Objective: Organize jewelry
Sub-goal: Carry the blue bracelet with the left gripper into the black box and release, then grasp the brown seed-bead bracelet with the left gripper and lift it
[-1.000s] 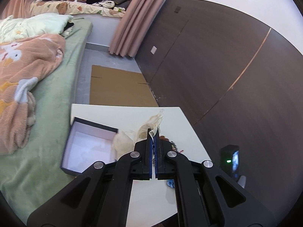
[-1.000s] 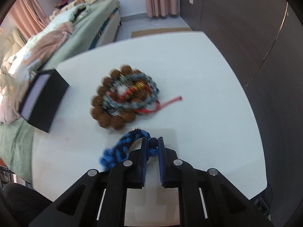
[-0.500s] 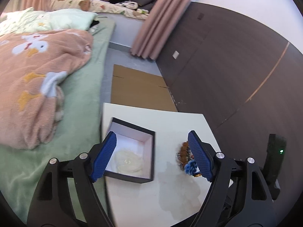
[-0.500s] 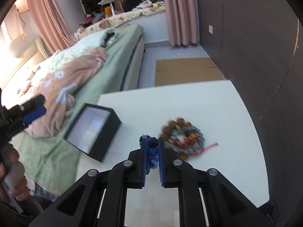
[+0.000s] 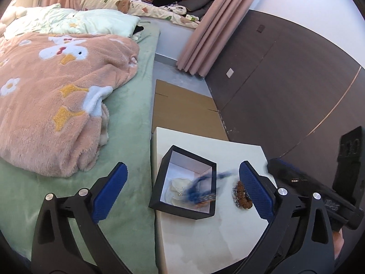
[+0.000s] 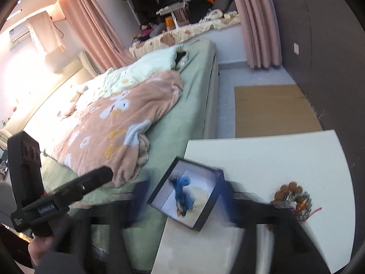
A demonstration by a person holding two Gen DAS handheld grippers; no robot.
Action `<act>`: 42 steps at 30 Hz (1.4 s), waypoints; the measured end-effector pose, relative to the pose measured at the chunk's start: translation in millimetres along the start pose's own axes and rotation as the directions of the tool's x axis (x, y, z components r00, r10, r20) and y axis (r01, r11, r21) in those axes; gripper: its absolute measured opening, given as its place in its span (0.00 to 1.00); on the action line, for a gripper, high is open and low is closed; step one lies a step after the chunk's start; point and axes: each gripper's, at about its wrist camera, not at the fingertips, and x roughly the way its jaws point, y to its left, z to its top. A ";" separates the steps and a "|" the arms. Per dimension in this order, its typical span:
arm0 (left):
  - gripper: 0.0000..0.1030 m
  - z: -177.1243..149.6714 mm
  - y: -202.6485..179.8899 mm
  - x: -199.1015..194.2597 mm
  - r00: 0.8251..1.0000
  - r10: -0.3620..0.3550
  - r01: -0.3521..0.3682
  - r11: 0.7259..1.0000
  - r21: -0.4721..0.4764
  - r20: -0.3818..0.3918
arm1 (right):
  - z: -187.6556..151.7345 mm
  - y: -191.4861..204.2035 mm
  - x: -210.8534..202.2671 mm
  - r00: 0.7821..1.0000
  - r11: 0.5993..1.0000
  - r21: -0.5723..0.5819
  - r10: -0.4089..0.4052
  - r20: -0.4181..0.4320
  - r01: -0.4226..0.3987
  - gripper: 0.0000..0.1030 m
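Note:
A black open box (image 5: 168, 173) (image 6: 212, 203) with a white inside stands at the left edge of the white table (image 5: 205, 242) (image 6: 273, 157). A blue braided bracelet (image 5: 200, 189) (image 6: 182, 191), blurred by motion, is in or just above the box, over a cream pouch (image 5: 178, 183). A pile of brown and grey bead bracelets (image 5: 243, 196) (image 6: 294, 198) lies on the table to the right of the box. My left gripper (image 5: 182, 194) is open and empty above the box. My right gripper (image 6: 182, 203) is blurred, its fingers spread wide either side of the box, holding nothing.
A bed with a green sheet (image 5: 134, 123) and a pink blanket (image 5: 50, 96) lies left of the table. Flat cardboard (image 5: 182, 111) is on the floor beyond it. A dark panelled wall (image 5: 285, 96) runs along the right.
My right gripper has opened and let go of the blue bracelet, which has dropped at the box. Both grippers have risen and pulled back from the table.

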 end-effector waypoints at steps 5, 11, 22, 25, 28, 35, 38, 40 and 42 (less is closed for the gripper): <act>0.95 0.7 -12.0 -4.5 1.000 -0.009 0.009 1.000 0.009 0.010 | 5.3 -23.9 -21.1 0.998 0.998 0.009 -0.069 -0.003 0.069 0.73; 0.95 -5.2 -42.3 6.0 0.999 -0.031 0.031 0.999 0.034 -0.010 | -3.0 -73.8 -50.6 0.988 0.985 0.071 -0.155 -0.023 0.156 0.75; 0.95 -27.3 -119.7 43.1 0.994 -0.096 0.104 0.983 0.150 -0.060 | -53.7 -163.7 -64.8 0.983 0.944 0.277 -0.167 -0.071 0.180 0.67; 0.95 -34.4 -132.0 56.8 0.991 -0.093 0.108 0.980 0.167 -0.091 | -62.4 -181.4 -59.7 0.984 0.931 0.320 -0.152 -0.088 0.173 0.59; 0.95 -41.0 -143.2 68.8 0.990 -0.090 0.110 0.977 0.184 -0.111 | -70.3 -197.8 -49.6 0.985 0.921 0.354 -0.134 -0.110 0.165 0.53; 0.70 -51.7 -151.0 97.5 0.982 -0.086 0.113 0.980 0.166 -0.166 | -85.8 -227.4 -12.8 0.985 0.900 0.418 -0.059 -0.164 0.123 0.38; 0.63 -54.1 -153.8 110.2 0.976 -0.101 0.132 0.979 0.157 -0.191 | -88.3 -236.9 -0.8 0.984 0.891 0.443 -0.016 -0.177 0.094 0.34; 0.61 -56.3 -156.2 117.7 0.976 -0.089 0.123 0.978 0.168 -0.198 | -90.5 -242.4 9.4 0.982 0.885 0.457 0.003 -0.187 0.085 0.30; 0.50 -57.6 -155.5 125.9 0.973 -0.090 0.125 0.980 0.156 -0.213 | -92.1 -247.5 17.4 0.980 0.879 0.470 0.012 -0.196 0.084 0.29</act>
